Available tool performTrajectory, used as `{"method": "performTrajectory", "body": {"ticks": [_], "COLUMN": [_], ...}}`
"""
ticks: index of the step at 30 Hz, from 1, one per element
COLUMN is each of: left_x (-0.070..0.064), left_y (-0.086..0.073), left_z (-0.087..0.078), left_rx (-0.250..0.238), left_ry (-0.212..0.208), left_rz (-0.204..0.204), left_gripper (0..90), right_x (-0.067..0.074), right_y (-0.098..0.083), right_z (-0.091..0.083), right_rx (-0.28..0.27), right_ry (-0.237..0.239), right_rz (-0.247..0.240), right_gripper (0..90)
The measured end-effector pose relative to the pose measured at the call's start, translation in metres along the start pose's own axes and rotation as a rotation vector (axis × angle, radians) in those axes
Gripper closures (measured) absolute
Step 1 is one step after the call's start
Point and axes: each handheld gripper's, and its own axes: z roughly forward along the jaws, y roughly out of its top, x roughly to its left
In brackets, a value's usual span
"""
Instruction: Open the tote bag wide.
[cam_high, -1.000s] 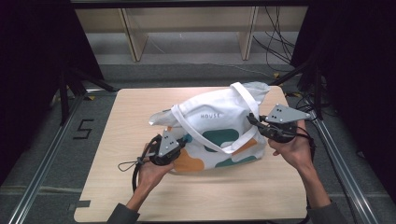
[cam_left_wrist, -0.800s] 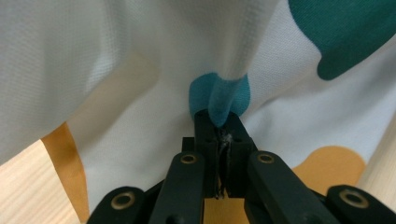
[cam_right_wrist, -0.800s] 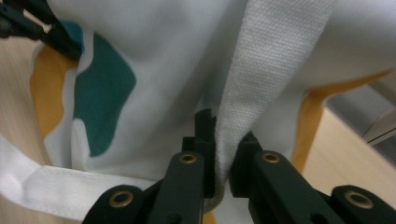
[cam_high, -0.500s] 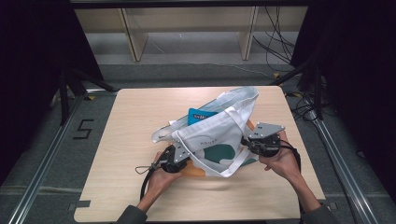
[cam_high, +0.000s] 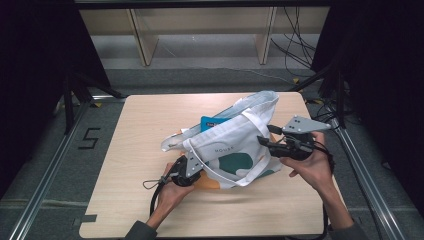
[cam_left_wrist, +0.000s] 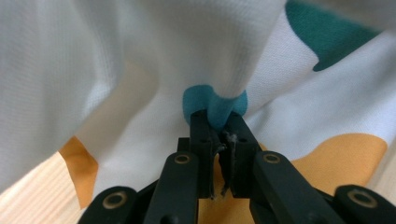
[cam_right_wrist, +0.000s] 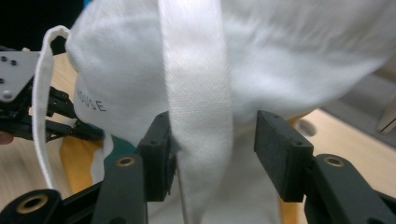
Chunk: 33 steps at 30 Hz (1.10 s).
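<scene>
- Our left gripper (cam_left_wrist: 218, 125) pinches a fold of the tote (cam_high: 235, 150) (teal patch), low at its near-left edge.
- Our right gripper (cam_right_wrist: 212, 156) has just been opening; jaws apart w/ the strap (cam_right_wrist: 198, 93) between, touching one pad.
- Tote slumps mid-table (cam_high: 140, 120); blue box (cam_high: 212, 122) pokes out.

Bag (cam_high: 235, 145) on my feed: woven cotton-looking cloth, matt, fine weave showing up close (cam_left_wrist: 140, 56), printed teal and orange patches flat, no shine. Strap (cam_right_wrist: 198, 93): thicker twill webbing, coarser ribs, also matt. Table (cam_high: 145, 120): pale wood, visible grain, smooth satin finish. My jaws look like black matt plastic, brass-coloured pins glinting a bit. Grey plate (cam_high: 305, 124) on right gripper (cam_high: 267, 142): dull metal. Blue item (cam_high: 214, 122) in bag: smooth, slightly glossy.
</scene>
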Motion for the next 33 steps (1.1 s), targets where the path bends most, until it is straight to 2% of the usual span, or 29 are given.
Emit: {"method": "performTrajectory", "body": {"ticks": [1,2,3,4,5,6,7,8,10,11,12,13,14,16,17,18,19,20,21,22,23,24,25,26,27,28,29,31,33], "left_x": [0.001,0.000,0.000,-0.001,-0.001,-0.001,-0.001,-0.003,-0.002,-0.002,-0.002,-0.002,-0.001,-0.003,-0.003,-0.005,-0.006,-0.008,-0.009,-0.011,-0.011,-0.010,-0.010,-0.010,-0.009,-0.009,-0.009,-0.010,-0.011], "left_y": [0.000,0.001,0.001,0.001,0.001,0.001,0.001,0.001,0.002,0.002,0.004,0.004,0.006,0.011,0.014,0.015,0.016,0.016,0.015,0.014,0.014,0.010,0.008,0.008,0.004,0.004,-0.002,-0.005,-0.007], "left_z": [-0.001,0.000,0.000,0.000,0.000,-0.002,-0.002,-0.001,-0.003,-0.003,-0.005,-0.005,-0.007,-0.011,-0.014,-0.013,-0.013,-0.011,-0.010,-0.007,-0.007,-0.003,-0.001,-0.001,0.003,0.003,0.008,0.011,0.008], "left_rx": [0.005,-0.010,-0.010,-0.018,-0.018,0.004,0.004,-0.011,-0.006,-0.006,-0.038,-0.038,-0.049,-0.085,-0.079,-0.090,-0.090,-0.085,-0.060,-0.058,-0.058,-0.036,-0.024,-0.024,0.010,0.010,0.033,0.041,0.031], "left_ry": [-0.005,0.003,0.003,0.007,0.007,-0.011,-0.011,-0.007,-0.015,-0.015,-0.006,-0.006,-0.006,-0.002,-0.007,-0.013,-0.013,-0.013,-0.017,-0.017,-0.017,-0.026,-0.028,-0.028,-0.047,-0.047,-0.053,-0.061,-0.064], "left_rz": [0.010,-0.007,-0.007,-0.007,-0.007,0.003,0.003,-0.020,-0.011,-0.011,-0.021,-0.021,-0.031,-0.043,-0.025,-0.037,-0.026,-0.031,-0.010,-0.016,-0.016,-0.006,-0.010,-0.010,0.000,0.000,0.007,-0.002,-0.020], "left_gripper": [83.0,82.9,82.9,82.9,83.0,82.9,82.9,82.7,82.6,82.6,82.6,82.8,82.8,83.0,83.1,83.1,83.0,83.1,83.2,83.2,83.1,83.0,83.1,82.9,82.5,81.9,81.6,81.3,79.6], "right_x": [0.001,0.002,0.002,-0.001,-0.001,-0.002,-0.003,-0.002,-0.003,-0.003,-0.001,-0.001,-0.004,-0.004,-0.009,-0.010,-0.013,-0.015,-0.017,-0.018,-0.018,-0.018,-0.019,-0.020,-0.021,-0.018,-0.016,-0.018,-0.018], "right_y": [-0.001,-0.002,-0.002,-0.003,-0.005,-0.006,-0.007,-0.009,-0.010,-0.010,-0.013,-0.013,-0.014,-0.018,-0.023,-0.027,-0.032,-0.039,-0.044,-0.051,-0.051,-0.065,-0.071,-0.078,-0.085,-0.092,-0.097,-0.102,-0.116], "right_z": [0.006,0.010,0.010,0.017,0.020,0.022,0.023,0.021,0.020,0.020,0.013,0.013,0.010,0.000,-0.005,-0.005,-0.004,-0.001,0.002,0.008,0.008,0.023,0.030,0.037,0.045,0.051,0.056,0.060,0.067], "right_rx": [0.011,0.026,0.026,0.044,0.053,0.042,0.038,0.052,0.041,0.041,0.054,0.054,0.049,0.035,0.046,0.044,0.045,0.061,0.097,0.123,0.123,0.199,0.211,0.244,0.271,0.314,0.344,0.357,0.368], "right_ry": [0.015,0.019,0.019,0.053,0.060,0.046,0.045,0.051,0.051,0.051,0.060,0.060,0.060,0.061,0.064,0.057,0.045,0.032,0.032,0.021,0.021,0.003,-0.003,0.006,0.016,0.028,0.037,0.039,0.047], "right_rz": [0.034,0.080,0.080,0.122,0.140,0.121,0.098,0.090,0.055,0.055,0.047,0.047,0.020,0.062,0.070,0.076,0.072,0.075,0.091,0.090,0.090,0.075,0.048,0.057,0.057,0.088,0.101,0.083,0.094], "right_gripper": [50.4,53.5,53.5,57.3,63.2,72.8,81.7,85.3,87.4,87.4,87.9,87.9,88.1,88.5,89.0,89.3,89.5,89.6,89.6,89.6,89.6,89.6,89.6,89.6,89.6,89.6,89.6,89.6,89.6]}}
